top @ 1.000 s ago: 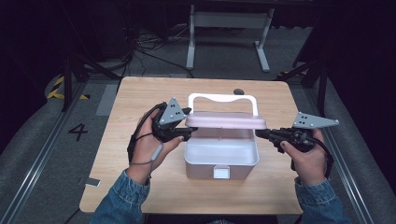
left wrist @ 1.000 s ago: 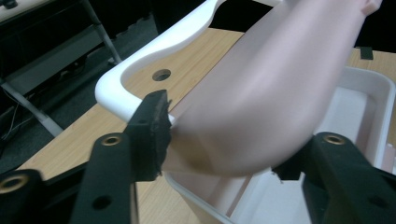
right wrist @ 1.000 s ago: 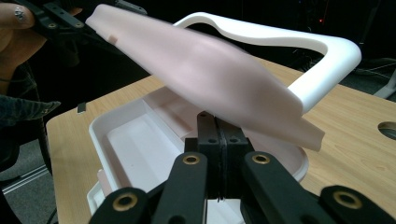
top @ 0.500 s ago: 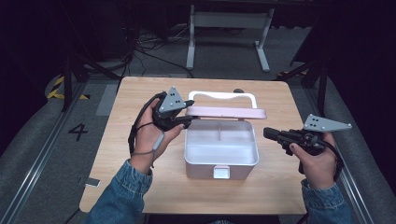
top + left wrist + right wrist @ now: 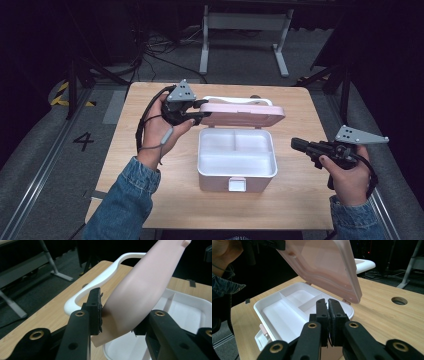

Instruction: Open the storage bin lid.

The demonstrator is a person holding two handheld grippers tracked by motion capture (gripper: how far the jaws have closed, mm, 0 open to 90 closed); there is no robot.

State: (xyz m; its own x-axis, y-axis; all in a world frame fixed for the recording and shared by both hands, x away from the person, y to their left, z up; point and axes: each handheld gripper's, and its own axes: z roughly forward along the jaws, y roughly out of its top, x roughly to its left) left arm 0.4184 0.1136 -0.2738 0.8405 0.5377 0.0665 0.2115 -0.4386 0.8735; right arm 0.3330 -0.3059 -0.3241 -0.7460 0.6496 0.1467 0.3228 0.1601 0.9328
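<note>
The raised pink lid (image 5: 243, 114) overhangs the back of the white box (image 5: 236, 172), blocking entry from behind. In front of the right tool (image 5: 296, 145), bare desk (image 5: 300, 200) and open compartments lie unobstructed.

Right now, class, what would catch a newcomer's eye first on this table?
The white box at mid-table, its pink lid swung up over bare compartments. The left tool grips the lid's left edge, its jaws having just closed on it. The right tool hangs shut beside the box's right wall.
</note>
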